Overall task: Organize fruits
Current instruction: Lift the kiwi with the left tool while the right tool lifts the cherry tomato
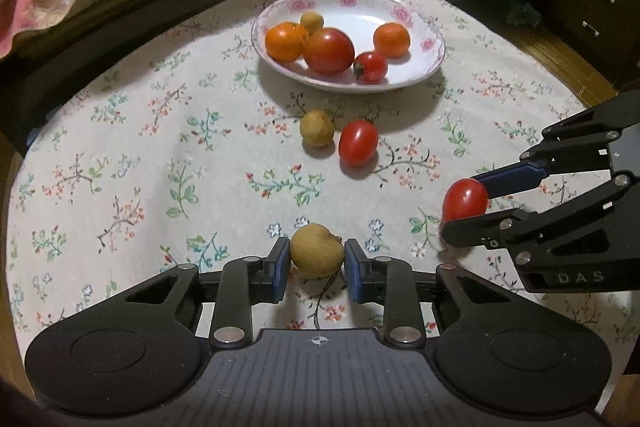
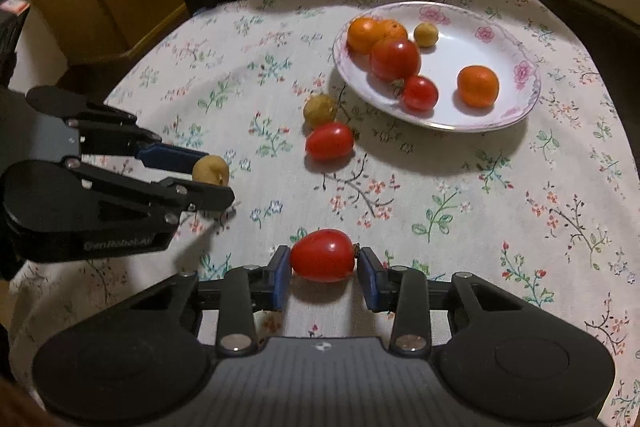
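Left wrist view: left gripper [image 1: 317, 255] is clenching one tan longan [image 1: 317, 250] just above the floral tablecloth [image 1: 120, 147]. The plate [image 1: 432, 61] is holding five fruits: two oranges, two tomatoes, one small tan fruit. One longan and one tomato are lying loose between plate and gripper.

Right wrist view: right gripper [image 2: 323, 259] is grasping one red cherry tomato [image 2: 322, 255] over the cloth. Same counts are showing: five on the plate, two loose.

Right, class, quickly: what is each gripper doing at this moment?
Left gripper: closed on a small brown fruit.
Right gripper: closed on a small red tomato.
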A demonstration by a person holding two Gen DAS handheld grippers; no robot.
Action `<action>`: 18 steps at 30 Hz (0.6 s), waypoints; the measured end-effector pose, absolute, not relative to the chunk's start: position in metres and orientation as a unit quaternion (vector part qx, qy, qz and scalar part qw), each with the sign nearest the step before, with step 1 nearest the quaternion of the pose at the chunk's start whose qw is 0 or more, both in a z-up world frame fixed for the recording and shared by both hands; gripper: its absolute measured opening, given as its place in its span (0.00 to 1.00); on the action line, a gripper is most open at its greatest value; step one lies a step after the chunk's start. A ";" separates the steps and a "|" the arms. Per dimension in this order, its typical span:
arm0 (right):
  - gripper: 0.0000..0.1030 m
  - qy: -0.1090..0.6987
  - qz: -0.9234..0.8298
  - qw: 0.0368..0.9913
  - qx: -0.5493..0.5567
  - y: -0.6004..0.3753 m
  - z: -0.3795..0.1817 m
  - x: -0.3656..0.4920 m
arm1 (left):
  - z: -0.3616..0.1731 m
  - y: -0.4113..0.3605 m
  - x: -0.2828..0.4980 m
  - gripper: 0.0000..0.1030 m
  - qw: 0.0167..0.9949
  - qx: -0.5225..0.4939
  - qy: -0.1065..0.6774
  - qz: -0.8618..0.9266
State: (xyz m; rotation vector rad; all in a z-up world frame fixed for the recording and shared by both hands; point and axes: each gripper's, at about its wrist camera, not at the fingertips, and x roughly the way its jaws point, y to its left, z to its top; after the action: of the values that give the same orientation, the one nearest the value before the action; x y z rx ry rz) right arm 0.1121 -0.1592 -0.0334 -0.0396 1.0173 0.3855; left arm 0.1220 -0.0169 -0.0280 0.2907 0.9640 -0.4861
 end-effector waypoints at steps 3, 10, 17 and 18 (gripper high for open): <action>0.38 0.478 0.180 0.859 -0.012 -0.160 -0.030 0.114 | -0.026 -0.020 0.122 0.35 0.848 0.139 0.454 -0.234; 0.38 0.472 0.178 0.864 -0.002 -0.161 -0.024 0.115 | -0.021 -0.028 0.123 0.36 0.850 0.141 0.446 -0.241; 0.38 0.463 0.173 0.869 0.005 -0.164 -0.018 0.116 | -0.014 -0.035 0.126 0.36 0.855 0.139 0.436 -0.245; 0.38 0.462 0.172 0.870 0.006 -0.165 -0.018 0.117 | -0.013 -0.036 0.127 0.36 0.856 0.137 0.435 -0.246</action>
State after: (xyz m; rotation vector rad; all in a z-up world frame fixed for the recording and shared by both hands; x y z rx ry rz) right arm 0.1165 -0.1649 -0.0177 0.0127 0.9664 0.3593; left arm 0.1265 -0.0362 -0.0130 0.2872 0.9136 -0.5170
